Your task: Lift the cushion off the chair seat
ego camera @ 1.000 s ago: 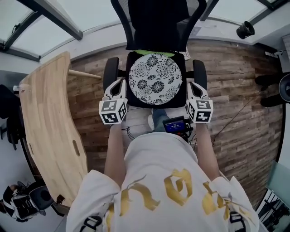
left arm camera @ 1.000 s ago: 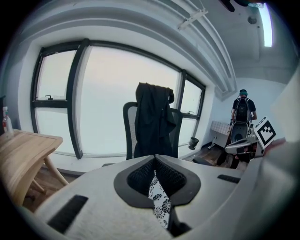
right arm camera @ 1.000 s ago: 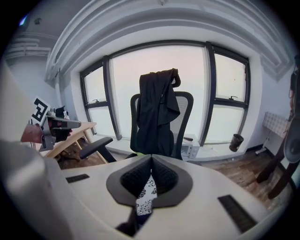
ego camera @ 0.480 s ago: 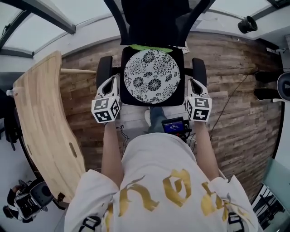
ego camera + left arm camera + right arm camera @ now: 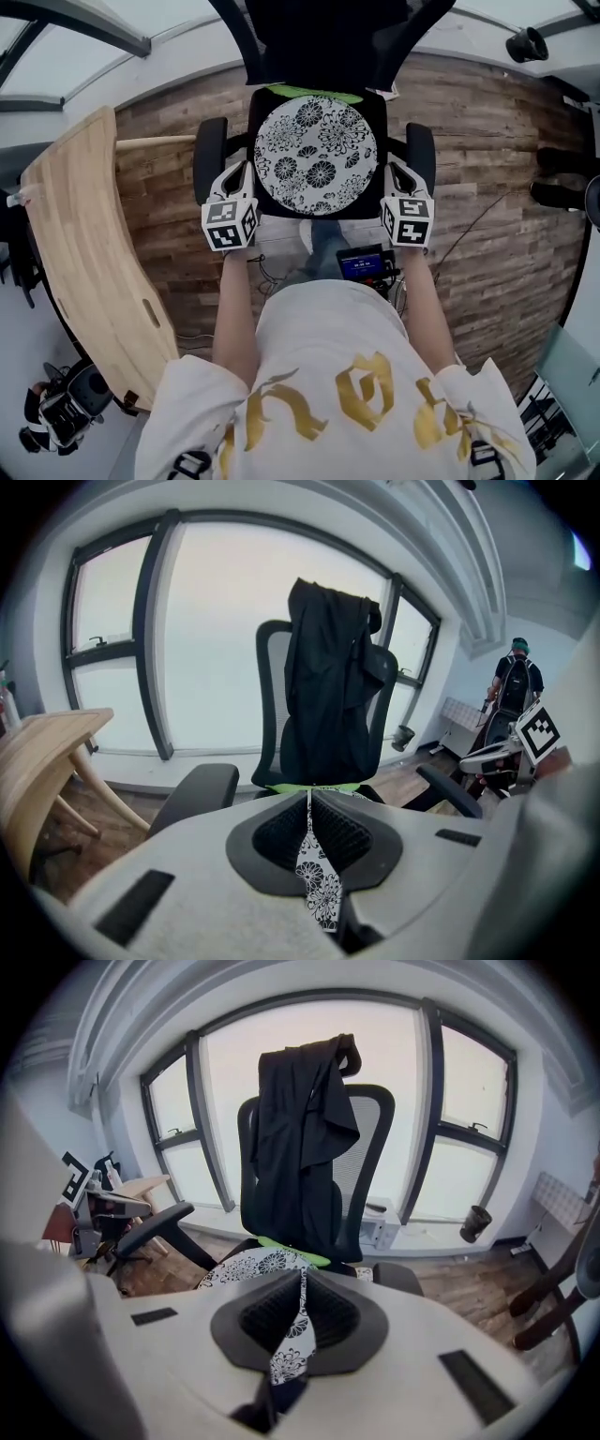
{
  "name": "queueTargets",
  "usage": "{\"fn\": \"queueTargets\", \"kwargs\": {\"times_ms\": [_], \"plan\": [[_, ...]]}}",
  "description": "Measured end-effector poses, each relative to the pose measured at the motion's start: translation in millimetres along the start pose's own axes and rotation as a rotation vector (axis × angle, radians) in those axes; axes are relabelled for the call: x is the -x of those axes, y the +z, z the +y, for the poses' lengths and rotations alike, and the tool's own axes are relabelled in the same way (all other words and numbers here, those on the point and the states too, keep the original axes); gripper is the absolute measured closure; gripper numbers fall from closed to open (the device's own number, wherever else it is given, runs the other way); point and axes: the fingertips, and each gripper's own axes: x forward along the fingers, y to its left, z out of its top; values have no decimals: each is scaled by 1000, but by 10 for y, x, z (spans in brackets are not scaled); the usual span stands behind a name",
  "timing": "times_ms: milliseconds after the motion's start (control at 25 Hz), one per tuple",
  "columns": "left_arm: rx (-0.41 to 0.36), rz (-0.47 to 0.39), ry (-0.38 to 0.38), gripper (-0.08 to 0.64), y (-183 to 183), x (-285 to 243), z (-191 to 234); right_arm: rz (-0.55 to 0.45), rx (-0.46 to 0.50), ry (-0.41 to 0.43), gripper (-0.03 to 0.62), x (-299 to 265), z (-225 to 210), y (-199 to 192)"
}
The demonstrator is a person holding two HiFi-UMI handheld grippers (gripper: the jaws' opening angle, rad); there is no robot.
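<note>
the round flowered cushion (image 5: 316, 156) lies flat on the chair seat (image 5: 373, 201), covering most of it. the left tool (image 5: 242, 172) is clenched on nothing just off the seat's left edge, beside the armrest (image 5: 209, 150). the right tool (image 5: 395, 170) is likewise clenched and empty at the seat's right edge, both tips near the cushion's rim.

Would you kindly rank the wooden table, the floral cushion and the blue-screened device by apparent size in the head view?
1. wooden table, clearly largest
2. floral cushion
3. blue-screened device, clearly smallest
</note>
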Motion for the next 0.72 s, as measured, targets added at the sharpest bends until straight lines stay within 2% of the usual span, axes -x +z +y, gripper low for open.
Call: {"fn": "queueTargets", "kwargs": {"times_ms": [280, 400, 560, 720], "plan": [[87, 82, -7, 545, -249, -366, 118, 78, -10, 48, 578, -412, -30, -126], [101, 118, -1, 545, -377, -477, 148, 104, -9, 54, 578, -529, -39, -189], [168, 173, 58, 545, -631, -646, 306, 139, -44, 98, 578, -738, 18, -300], [212, 258, 90, 543, -971, -795, 365, 175, -54, 98, 577, -944, 5, -443]]}}
